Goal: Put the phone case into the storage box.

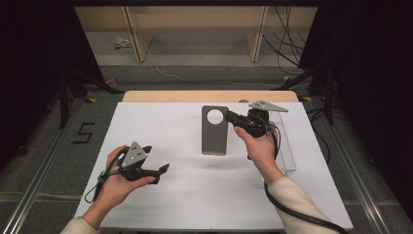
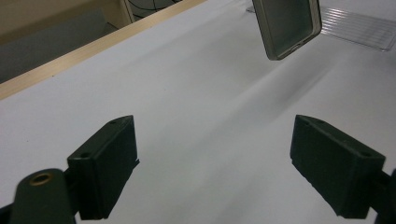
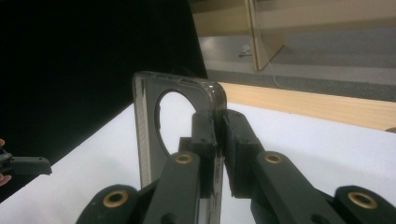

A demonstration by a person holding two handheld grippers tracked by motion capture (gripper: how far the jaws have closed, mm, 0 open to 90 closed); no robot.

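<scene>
High view: one phone case (image 1: 215, 130) (gripped), two hand-held grippers.

One phone case (image 1: 215, 130) is here, a single grey shell with one round cutout near its top edge. Two grippers are in hand: the right gripper (image 1: 230, 117) at the case's upper right edge, the left gripper (image 1: 158, 160) well apart from the case, to its lower left. Each gripper has two black jaws, four jaws in all. One clear plastic tray (image 1: 287, 146) lies to the right of the case. One white table (image 1: 185, 195) carries them all. Two hands and two trailing cables complete the count.
</scene>
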